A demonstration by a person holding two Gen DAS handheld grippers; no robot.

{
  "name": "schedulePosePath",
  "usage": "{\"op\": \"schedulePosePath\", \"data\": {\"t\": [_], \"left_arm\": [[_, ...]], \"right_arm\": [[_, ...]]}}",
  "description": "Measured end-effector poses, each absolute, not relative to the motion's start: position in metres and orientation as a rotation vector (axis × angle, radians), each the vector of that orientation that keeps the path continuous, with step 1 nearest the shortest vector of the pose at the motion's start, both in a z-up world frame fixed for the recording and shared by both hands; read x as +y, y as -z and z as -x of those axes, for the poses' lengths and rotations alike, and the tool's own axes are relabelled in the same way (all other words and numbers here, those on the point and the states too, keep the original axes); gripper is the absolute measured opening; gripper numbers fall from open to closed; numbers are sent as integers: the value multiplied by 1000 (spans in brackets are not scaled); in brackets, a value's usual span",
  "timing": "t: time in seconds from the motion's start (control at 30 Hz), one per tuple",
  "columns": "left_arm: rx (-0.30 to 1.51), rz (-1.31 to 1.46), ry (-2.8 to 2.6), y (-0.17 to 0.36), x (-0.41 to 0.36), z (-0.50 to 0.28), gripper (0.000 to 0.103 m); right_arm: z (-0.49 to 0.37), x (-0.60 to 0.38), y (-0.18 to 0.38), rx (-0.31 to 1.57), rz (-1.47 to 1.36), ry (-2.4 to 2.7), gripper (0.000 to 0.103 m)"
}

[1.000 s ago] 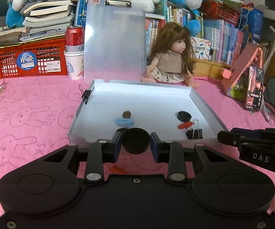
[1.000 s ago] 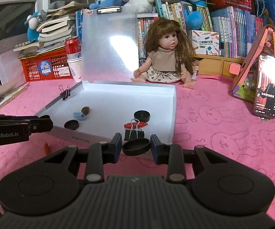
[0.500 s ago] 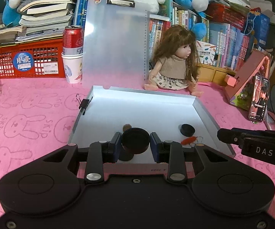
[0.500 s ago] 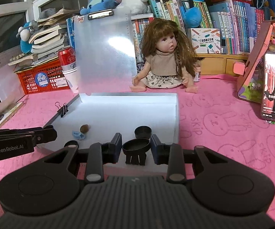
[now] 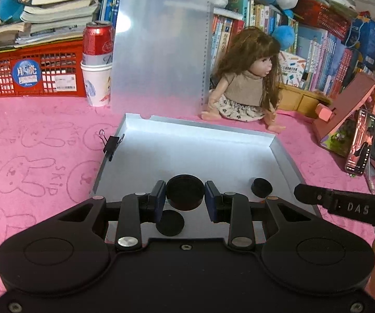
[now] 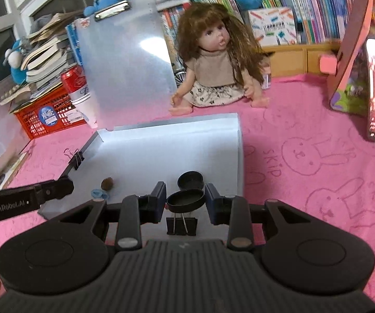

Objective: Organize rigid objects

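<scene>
pink cloth (image 5: 38,140), doll (image 5: 247,83) and clipboard (image 5: 158,52) behind tray (image 5: 187,135)

The left gripper (image 5: 185,195) sits low in the centre, its jaws pressed on the sides of a round black cap (image 5: 185,192) held above the near end of a shallow white tray (image 5: 192,140). Under the jaws, at about 7 o'clock from the held cap, a flat black disc (image 5: 170,222) lies on the tray floor; a smaller black cap (image 5: 261,186) lies at 3 o'clock. A black binder clip (image 5: 111,144) grips the tray's left wall at 10 o'clock. The right gripper (image 5: 343,207) reaches in from 4 o'clock. Beyond the tray, a doll (image 5: 247,83) sits at 1 o'clock on the pink surface (image 5: 31,140) and a translucent clipboard (image 5: 161,49) stands at 12 o'clock.
</scene>
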State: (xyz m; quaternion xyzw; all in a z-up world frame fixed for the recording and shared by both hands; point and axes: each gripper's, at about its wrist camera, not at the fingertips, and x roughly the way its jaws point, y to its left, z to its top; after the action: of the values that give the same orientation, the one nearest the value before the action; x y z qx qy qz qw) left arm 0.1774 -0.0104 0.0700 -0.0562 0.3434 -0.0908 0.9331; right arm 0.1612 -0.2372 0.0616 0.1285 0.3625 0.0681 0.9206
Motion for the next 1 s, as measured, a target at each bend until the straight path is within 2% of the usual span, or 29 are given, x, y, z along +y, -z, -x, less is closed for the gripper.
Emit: {"op": "schedulePosePath", "data": {"t": [0.27, 1.0], "left_arm": [[763, 130, 153, -66, -12, -214, 31], [774, 71, 55, -38, -27, -270, 31]], "right_arm": [[-193, -244, -64, 775, -318, -132, 39], [-244, -226, -34, 776, -297, -101, 39]]}}
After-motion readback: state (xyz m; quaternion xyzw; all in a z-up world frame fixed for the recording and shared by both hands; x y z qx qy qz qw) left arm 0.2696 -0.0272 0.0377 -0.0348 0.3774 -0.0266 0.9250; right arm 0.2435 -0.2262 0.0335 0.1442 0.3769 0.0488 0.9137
